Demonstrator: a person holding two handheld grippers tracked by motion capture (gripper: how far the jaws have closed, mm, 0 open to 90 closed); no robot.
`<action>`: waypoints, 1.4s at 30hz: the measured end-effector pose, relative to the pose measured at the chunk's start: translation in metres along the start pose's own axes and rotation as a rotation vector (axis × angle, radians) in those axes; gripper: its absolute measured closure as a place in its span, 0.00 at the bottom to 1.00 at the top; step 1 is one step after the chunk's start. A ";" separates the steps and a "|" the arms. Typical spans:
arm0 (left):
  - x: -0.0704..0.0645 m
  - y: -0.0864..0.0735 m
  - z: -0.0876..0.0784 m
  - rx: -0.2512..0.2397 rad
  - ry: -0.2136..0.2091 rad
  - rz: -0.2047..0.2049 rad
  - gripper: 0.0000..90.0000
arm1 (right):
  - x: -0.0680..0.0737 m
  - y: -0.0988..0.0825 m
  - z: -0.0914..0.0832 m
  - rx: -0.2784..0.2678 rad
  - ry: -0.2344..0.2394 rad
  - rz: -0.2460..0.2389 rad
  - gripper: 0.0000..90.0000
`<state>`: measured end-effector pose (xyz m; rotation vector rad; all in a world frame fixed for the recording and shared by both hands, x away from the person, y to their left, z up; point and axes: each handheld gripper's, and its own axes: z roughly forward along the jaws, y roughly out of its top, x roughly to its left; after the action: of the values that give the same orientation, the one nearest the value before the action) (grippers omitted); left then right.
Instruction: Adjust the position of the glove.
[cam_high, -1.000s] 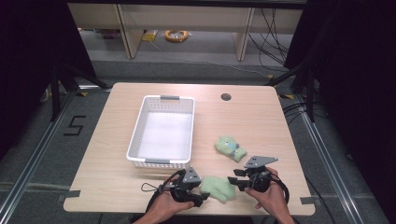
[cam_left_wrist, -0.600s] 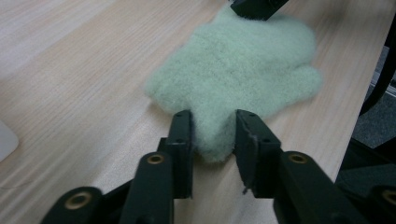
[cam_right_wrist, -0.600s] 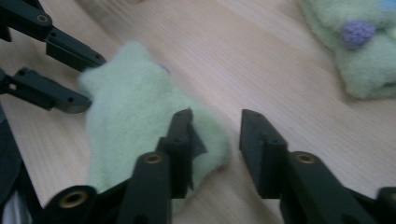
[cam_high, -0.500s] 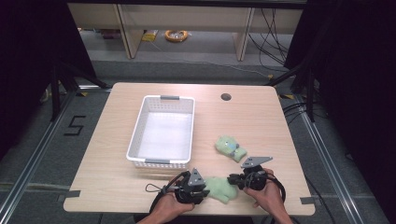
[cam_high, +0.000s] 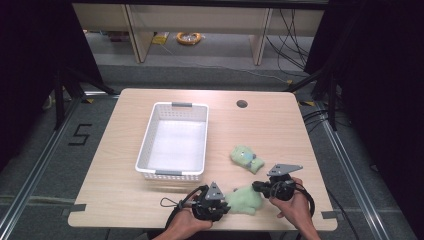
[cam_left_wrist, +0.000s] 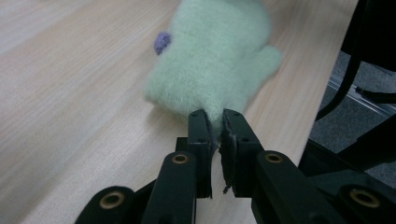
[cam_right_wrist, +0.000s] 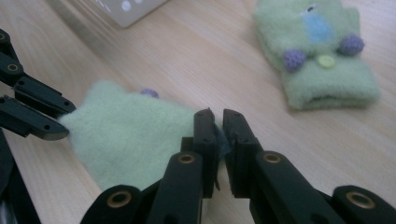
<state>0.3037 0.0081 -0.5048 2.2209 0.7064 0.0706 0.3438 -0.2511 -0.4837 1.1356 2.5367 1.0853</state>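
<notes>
The left gripper (cam_left_wrist: 214, 114) has its 2 black jaws clamped on a pinch of pale green fleece at the near-left edge of the green mitten (cam_left_wrist: 215, 60), the jaws having just been closing with that edge between them; only a thin sliver of fabric separates the pads. The right gripper (cam_right_wrist: 218, 113) has likewise just been closing and now pinches the opposite, right-hand edge of the same mitten, a fold of cloth caught between its 2 jaws. In the right gripper view the left gripper's jaws reach in from the left and bite the mitten's far corner, so the piece is held at both ends. From the high view, the mitten (cam_high: 243, 199) lies on the wooden table (cam_high: 125, 165) near its near edge, between the 2 grippers, with the left gripper (cam_high: 223, 200) just to its left and the right gripper (cam_high: 256, 186) just to its right; a small purple knob shows on its far side. A hand (cam_high: 186, 225) grasps the left tool and another hand (cam_high: 295, 210) grasps the right tool, both coming in from the near edge. A second green mitten (cam_high: 246, 158), with a blue patch, purple knobs and a pale button, lies a little farther off and slightly to the right, apart from the first. The white basket (cam_high: 145, 145) stands to the far left of the mittens, near the table's middle. A dark round hole (cam_high: 242, 104) sits in the far part of the tabletop.
</notes>
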 end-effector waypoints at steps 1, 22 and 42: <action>0.001 -0.002 0.003 0.005 0.004 -0.015 0.91 | 0.000 -0.002 0.003 -0.005 -0.007 0.010 0.94; 0.007 -0.009 -0.030 -0.067 0.063 -0.053 0.48 | -0.020 0.022 -0.010 -0.083 -0.092 0.034 0.64; 0.018 -0.032 -0.048 -0.058 0.079 -0.111 0.39 | -0.050 0.077 0.035 0.016 -0.103 -0.046 0.60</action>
<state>0.2909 0.0670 -0.4971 2.1296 0.8592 0.1219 0.4379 -0.2324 -0.4640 1.1011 2.4838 0.9714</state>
